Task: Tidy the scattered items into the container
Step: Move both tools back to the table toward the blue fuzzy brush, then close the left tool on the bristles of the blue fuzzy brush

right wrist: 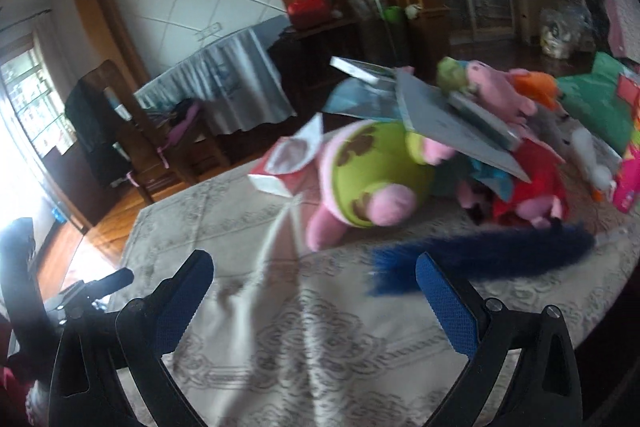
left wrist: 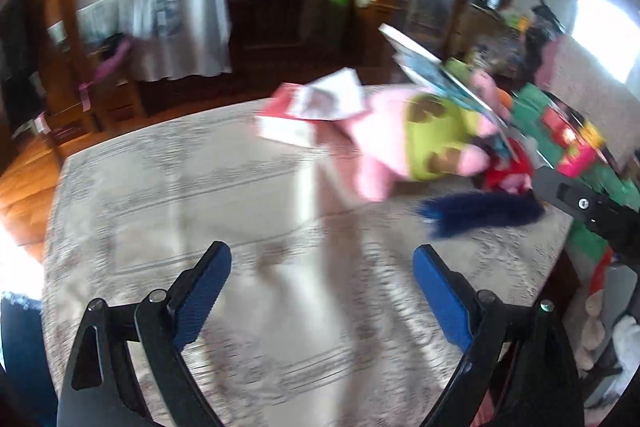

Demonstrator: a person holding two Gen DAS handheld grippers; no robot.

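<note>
A pile of scattered items lies on the patterned tablecloth point(left wrist: 200, 187). A pink plush with green shorts point(left wrist: 416, 143) point(right wrist: 368, 179) lies on its side. Books point(left wrist: 436, 75) point(right wrist: 452, 119) lean across it. A red and white box point(left wrist: 296, 119) point(right wrist: 276, 175) sits behind. A dark blue furry tail point(left wrist: 480, 215) point(right wrist: 492, 259) lies in front of a red plush point(left wrist: 508, 175) point(right wrist: 532, 183). My left gripper point(left wrist: 322, 271) is open and empty, short of the pile. My right gripper point(right wrist: 314, 279) is open and empty, its right finger just before the blue tail; it shows in the left wrist view point(left wrist: 576, 203). No container is clearly visible.
Green fabric point(left wrist: 536, 107) point(right wrist: 592, 103) and bright packages point(left wrist: 572, 147) crowd the table's right side. A second cloth-covered table point(left wrist: 168, 27) and wooden chairs point(right wrist: 132, 131) stand beyond the far edge. Wooden floor lies to the left.
</note>
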